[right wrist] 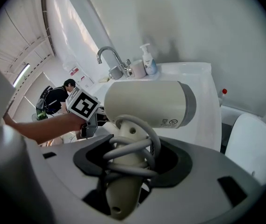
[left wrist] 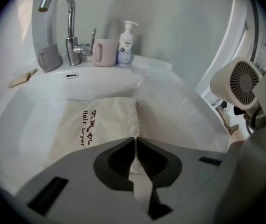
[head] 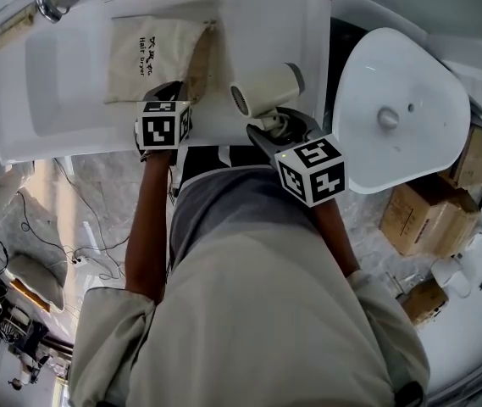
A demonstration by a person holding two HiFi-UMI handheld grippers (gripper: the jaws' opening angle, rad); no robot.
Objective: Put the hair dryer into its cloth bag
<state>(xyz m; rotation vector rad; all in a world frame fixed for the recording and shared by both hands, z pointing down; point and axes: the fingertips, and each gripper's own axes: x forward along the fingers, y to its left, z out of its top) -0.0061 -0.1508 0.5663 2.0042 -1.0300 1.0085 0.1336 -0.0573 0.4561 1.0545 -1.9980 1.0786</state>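
**Bright, flat light, heavy fisheye**

Even, diffuse light bleaches the white sink (head: 54,83) nearly to glare in the head view. Both gripper views bow and blacken at the corners. The soap bottle (left wrist: 125,43) throws a soft wall shadow; the hair dryer (right wrist: 147,104) is sharp.

The dryer (head: 268,87) is cream with a grey rear cap, and its grey cord (right wrist: 132,149) is wound round the handle. My right claw (right wrist: 132,169) grips that handle, so the dryer hangs above the sink's (head: 71,100) near edge. Its barrel is roughly level and its grilled front faces the bag (head: 152,58). The bag is pale cloth printed "Hair Dryer" and lies flat on the sink. Its near edge is pinched in my left claw (left wrist: 135,146), and a tan fold shows along the side nearest the dryer.
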